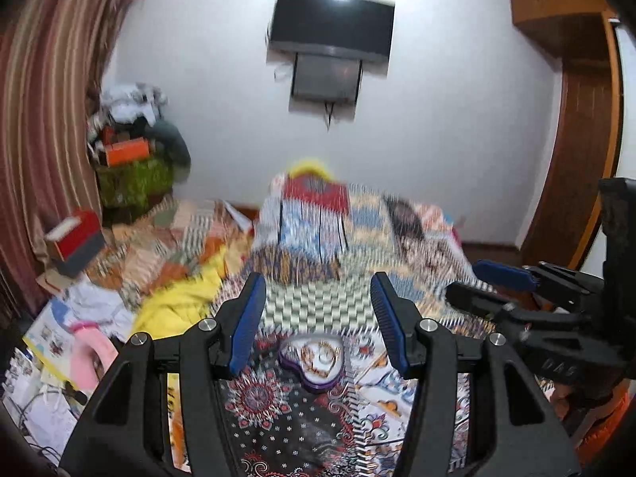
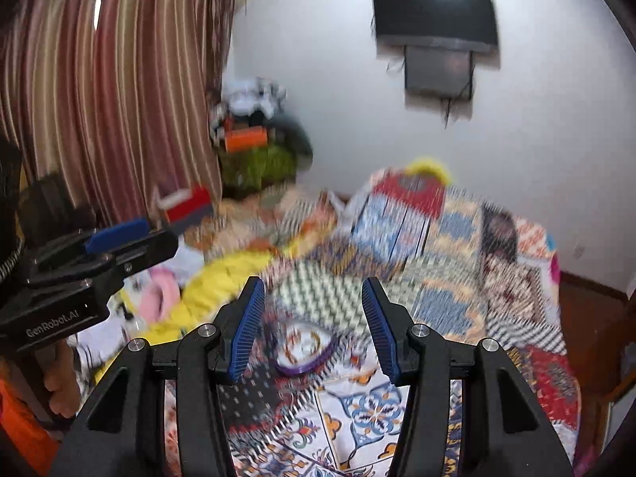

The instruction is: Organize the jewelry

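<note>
Heart-shaped purple jewelry box (image 1: pixel 313 361) on bed (image 2: pixel 357 429), dead ahead between both spread-open, empty hand-held grippers — left (image 1: pixel 318 322), right (image 2: pixel 312 328); neither clearly nearer, lobes toward the left one

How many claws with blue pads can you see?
2. The left claw hangs open above the purple heart-shaped box on the patterned bedspread. The right claw is open beside it, over the same box. None seem hidden.
</note>
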A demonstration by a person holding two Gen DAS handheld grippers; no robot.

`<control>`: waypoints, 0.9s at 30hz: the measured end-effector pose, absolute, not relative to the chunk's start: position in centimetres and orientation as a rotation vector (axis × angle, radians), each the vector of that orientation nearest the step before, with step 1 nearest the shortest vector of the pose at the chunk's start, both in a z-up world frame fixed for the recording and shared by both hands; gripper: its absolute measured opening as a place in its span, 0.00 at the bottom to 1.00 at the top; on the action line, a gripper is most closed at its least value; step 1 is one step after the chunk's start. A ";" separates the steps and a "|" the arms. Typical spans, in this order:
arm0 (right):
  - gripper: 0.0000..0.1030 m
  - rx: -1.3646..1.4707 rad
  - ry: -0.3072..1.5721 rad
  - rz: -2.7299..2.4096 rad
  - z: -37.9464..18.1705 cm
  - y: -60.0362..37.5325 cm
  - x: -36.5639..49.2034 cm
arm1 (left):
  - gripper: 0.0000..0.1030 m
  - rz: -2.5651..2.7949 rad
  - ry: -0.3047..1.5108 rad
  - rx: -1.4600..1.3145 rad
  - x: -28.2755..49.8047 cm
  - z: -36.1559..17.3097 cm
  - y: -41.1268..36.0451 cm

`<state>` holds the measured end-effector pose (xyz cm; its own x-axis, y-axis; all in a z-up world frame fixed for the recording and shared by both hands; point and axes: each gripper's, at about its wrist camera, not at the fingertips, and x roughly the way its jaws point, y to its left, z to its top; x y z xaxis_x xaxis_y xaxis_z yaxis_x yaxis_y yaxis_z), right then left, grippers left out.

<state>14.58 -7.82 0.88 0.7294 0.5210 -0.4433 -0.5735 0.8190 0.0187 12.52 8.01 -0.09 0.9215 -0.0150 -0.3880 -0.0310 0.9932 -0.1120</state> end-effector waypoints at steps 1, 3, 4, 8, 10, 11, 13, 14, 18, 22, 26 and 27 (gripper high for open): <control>0.46 -0.113 0.412 0.599 1.8 -8.2 13.4 | 0.52 0.014 0.370 -0.116 11.5 0.6 7.9; 0.46 -0.091 0.350 0.602 3.3 -8.5 11.5 | 0.52 0.028 0.308 -0.114 9.4 2.1 7.6; 0.46 -0.079 0.324 0.606 3.8 -8.7 10.7 | 0.52 0.034 0.274 -0.115 8.2 2.9 7.4; 0.47 -0.029 0.234 0.610 5.3 -9.2 7.5 | 0.55 0.055 0.172 -0.113 4.4 5.0 6.7; 0.51 -0.012 0.200 0.608 5.6 -9.1 6.0 | 0.56 0.073 0.125 -0.093 2.5 5.7 6.1; 0.53 -0.007 0.189 0.606 5.6 -9.2 5.4 | 0.58 0.084 0.106 -0.080 1.8 5.9 5.8; 0.60 0.002 0.161 0.588 5.6 -9.2 4.3 | 0.64 0.114 0.066 -0.055 0.4 6.1 5.0; 0.63 0.007 0.148 0.577 5.5 -9.2 3.9 | 0.67 0.130 0.050 -0.050 -0.2 6.2 4.8; 0.82 0.028 0.114 0.526 5.3 -9.7 3.0 | 0.78 0.176 0.024 -0.058 -1.8 6.1 4.5; 0.93 0.014 0.097 0.481 5.5 -9.9 2.4 | 0.94 0.201 0.016 -0.079 -2.8 5.7 4.7; 1.00 0.024 0.079 0.453 5.6 -10.2 2.0 | 0.99 0.205 0.024 -0.068 -2.8 5.3 4.5; 1.00 0.019 0.082 0.453 5.6 -10.1 2.1 | 0.99 0.202 0.028 -0.066 -2.7 5.2 4.4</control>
<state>2.11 -10.09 5.61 0.8961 0.4376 -0.0745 -0.4361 0.8992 0.0365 -2.71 4.41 5.19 0.9793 0.1993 -0.0343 -0.2011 0.9775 -0.0631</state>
